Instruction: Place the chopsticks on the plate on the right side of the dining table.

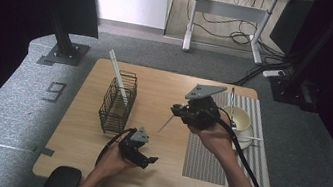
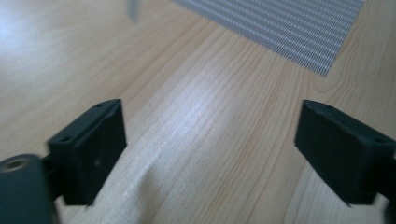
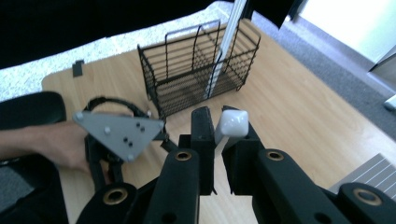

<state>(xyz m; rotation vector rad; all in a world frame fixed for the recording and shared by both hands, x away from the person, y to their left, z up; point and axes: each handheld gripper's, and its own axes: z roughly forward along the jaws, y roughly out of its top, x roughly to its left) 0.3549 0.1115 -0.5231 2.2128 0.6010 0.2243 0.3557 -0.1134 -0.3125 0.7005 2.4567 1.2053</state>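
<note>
My right gripper (image 1: 176,110) (image 3: 215,122) is shut on a white stick (image 1: 166,123) (image 3: 234,122), held above the middle of the wooden table (image 1: 165,88); the stick's free end slants down toward the table. A black wire basket (image 1: 118,102) (image 3: 201,70) stands at the table's left with another white stick (image 1: 117,76) (image 3: 225,49) leaning in it. My left gripper (image 1: 149,161) (image 2: 210,144) hovers low over bare wood near the front edge, jaws wide open with nothing between them. In the right gripper view it appears under its grey plate (image 3: 119,133).
A grey striped mat (image 1: 210,153) (image 2: 299,28) covers the table's right side. On it sits a white bowl (image 1: 246,117) with thin utensils in it and beside it. A desk and cables lie on the floor beyond the table.
</note>
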